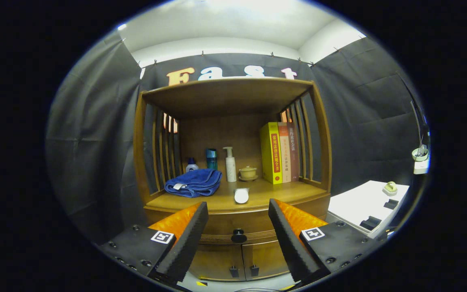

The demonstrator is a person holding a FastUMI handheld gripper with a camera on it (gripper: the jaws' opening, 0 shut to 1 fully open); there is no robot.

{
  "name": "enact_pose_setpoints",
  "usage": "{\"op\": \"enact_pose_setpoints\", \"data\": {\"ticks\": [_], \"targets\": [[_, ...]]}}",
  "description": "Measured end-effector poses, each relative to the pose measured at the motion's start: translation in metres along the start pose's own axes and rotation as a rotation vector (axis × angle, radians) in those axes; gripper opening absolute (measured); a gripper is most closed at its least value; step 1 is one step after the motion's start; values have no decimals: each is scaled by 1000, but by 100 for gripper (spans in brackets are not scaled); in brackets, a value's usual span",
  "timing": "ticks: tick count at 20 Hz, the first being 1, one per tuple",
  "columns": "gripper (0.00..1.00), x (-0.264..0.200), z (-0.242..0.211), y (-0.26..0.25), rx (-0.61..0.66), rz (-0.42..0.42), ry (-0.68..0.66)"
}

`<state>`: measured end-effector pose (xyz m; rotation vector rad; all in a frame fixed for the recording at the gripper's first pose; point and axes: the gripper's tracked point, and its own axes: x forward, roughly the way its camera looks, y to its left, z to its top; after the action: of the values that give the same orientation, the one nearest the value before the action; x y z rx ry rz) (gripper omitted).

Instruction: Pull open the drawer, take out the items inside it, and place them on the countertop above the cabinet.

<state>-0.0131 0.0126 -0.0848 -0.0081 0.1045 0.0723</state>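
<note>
Hand-held gripper (238, 221) wide open, empty, before drawer knob (238, 235).

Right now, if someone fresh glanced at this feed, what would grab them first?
Probably the open gripper, its fingers framing the closed drawer's dark knob just ahead. Above it on the countertop, a folded blue towel lies at the left, upright books stand at the right, and a white pump bottle stands between.
</note>
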Motion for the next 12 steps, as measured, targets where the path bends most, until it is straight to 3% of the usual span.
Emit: {"op": "enact_pose_setpoints", "data": {"ticks": [5,12], "targets": [[98,-37,30,-3,13,0,-61],[98,-40,40,1,12,7,-80]]}}
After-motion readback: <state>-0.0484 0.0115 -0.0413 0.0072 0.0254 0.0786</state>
